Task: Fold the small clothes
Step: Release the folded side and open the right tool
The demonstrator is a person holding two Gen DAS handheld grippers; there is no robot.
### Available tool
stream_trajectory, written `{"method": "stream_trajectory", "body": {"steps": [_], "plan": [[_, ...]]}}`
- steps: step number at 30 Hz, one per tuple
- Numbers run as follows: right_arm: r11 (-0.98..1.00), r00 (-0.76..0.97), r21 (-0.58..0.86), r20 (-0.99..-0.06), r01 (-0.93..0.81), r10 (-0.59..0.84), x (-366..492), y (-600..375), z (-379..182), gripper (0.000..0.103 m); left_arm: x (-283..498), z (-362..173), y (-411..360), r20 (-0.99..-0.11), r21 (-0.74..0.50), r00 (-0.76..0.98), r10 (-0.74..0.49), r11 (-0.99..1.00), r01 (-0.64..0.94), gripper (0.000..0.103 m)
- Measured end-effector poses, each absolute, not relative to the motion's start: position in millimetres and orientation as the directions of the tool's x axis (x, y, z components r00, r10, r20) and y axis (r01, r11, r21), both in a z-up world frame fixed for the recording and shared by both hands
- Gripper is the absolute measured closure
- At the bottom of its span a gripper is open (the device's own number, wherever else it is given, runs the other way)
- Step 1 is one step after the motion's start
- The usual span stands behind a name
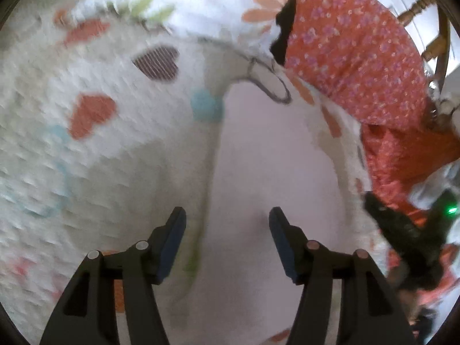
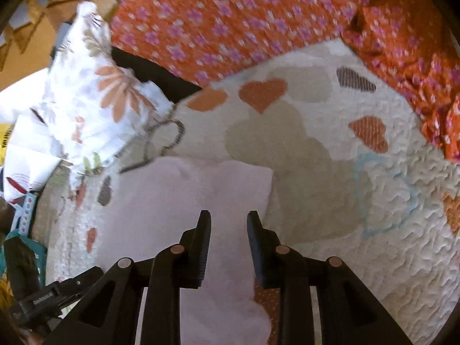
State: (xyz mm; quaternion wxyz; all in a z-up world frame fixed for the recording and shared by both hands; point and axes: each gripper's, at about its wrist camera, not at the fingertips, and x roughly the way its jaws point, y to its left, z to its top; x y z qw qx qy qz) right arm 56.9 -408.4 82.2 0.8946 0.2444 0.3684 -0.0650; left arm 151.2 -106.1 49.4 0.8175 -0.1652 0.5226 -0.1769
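Note:
A pale pink small garment point(image 1: 267, 172) lies flat on a white quilt with hearts point(image 1: 95, 132). In the left wrist view my left gripper point(image 1: 227, 215) is open just above the garment, with nothing between its fingers. In the right wrist view the same pink garment point(image 2: 178, 201) lies under my right gripper point(image 2: 228, 218), which is open and empty over the garment's right part. The garment's near end is hidden behind the right gripper's fingers.
An orange cloth with purple flowers point(image 1: 353, 57) point(image 2: 230, 17) lies at the far side of the quilt point(image 2: 359, 201). A white cloth with orange flowers point(image 2: 95, 106) point(image 1: 218, 5) lies beside it. A wooden chair point(image 1: 431, 28) stands behind. The other gripper point(image 1: 408, 235) shows at the right.

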Motion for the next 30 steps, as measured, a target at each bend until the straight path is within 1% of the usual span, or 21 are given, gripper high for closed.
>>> {"method": "stream_trajectory", "body": {"steps": [1, 3, 7, 9, 11, 12, 14, 15, 17, 20, 23, 24, 27, 30], "plan": [[0.870, 0.727, 0.398, -0.683, 0.289, 0.071, 53.4, -405.8, 85.5, 0.074, 148.8, 50.4, -102.3, -0.799, -0.442, 0.399, -0.450, 0.889, 0.117, 0.044], [0.865, 0.726, 0.416, -0.682, 0.280, 0.093, 50.4, -400.7, 88.3, 0.074, 144.1, 46.2, -95.6, -0.804, -0.454, 0.380, -0.457, 0.885, 0.104, 0.044], [0.875, 0.699, 0.397, -0.708, 0.277, 0.100, 50.1, -387.3, 82.9, 0.074, 136.6, 38.0, -80.9, -0.815, -0.458, 0.364, -0.452, 0.886, 0.075, 0.044], [0.859, 0.695, 0.446, -0.701, 0.253, 0.159, 51.8, -384.0, 77.9, 0.075, 134.1, 38.4, -78.3, -0.818, -0.451, 0.365, -0.445, 0.889, 0.074, 0.044], [0.830, 0.677, 0.506, -0.697, 0.233, 0.236, 53.7, -380.7, 68.5, 0.075, 129.5, 39.5, -75.5, -0.822, -0.439, 0.366, -0.437, 0.895, 0.082, 0.040], [0.823, 0.650, 0.519, -0.712, 0.231, 0.266, 56.9, -377.9, 61.3, 0.074, 126.0, 39.8, -73.9, -0.823, -0.433, 0.367, -0.433, 0.897, 0.086, 0.040], [0.847, 0.583, 0.475, -0.768, 0.241, 0.265, 64.4, -369.7, 48.9, 0.074, 120.8, 41.4, -73.2, -0.832, -0.407, 0.369, -0.414, 0.908, 0.101, 0.039], [0.862, 0.580, 0.448, -0.778, 0.240, 0.242, 63.9, -366.5, 48.0, 0.074, 117.8, 43.2, -72.5, -0.837, -0.387, 0.374, -0.399, 0.915, 0.112, 0.039], [0.889, 0.614, 0.394, -0.768, 0.231, 0.180, 56.5, -357.9, 61.7, 0.074, 113.8, 46.9, -68.3, -0.841, -0.361, 0.388, -0.378, 0.925, 0.117, 0.037], [0.932, 0.664, 0.341, -0.727, 0.124, 0.178, 47.5, -333.7, 86.6, 0.074, 107.7, 56.1, -49.9, -0.832, -0.341, 0.431, -0.349, 0.935, 0.100, 0.032], [0.941, 0.656, 0.337, -0.714, 0.017, 0.244, 41.1, -297.6, 90.0, 0.075, 105.7, 61.7, -29.6, -0.827, -0.330, 0.461, -0.322, 0.942, 0.065, 0.032], [0.942, 0.645, 0.335, -0.717, -0.013, 0.264, 40.4, -284.7, 87.5, 0.077, 105.9, 62.0, -25.1, -0.827, -0.330, 0.465, -0.317, 0.942, 0.056, 0.032], [0.948, 0.579, 0.303, -0.758, -0.097, 0.301, 39.9, -241.6, 70.6, 0.079, 106.2, 61.6, -8.0, -0.826, -0.334, 0.476, -0.303, 0.942, 0.020, 0.032], [0.943, 0.511, 0.297, -0.793, -0.147, 0.330, 31.2, -207.1, 54.9, 0.078, 102.8, 63.1, 2.3, -0.828, -0.308, 0.490, -0.272, 0.951, 0.007, 0.032]]}}
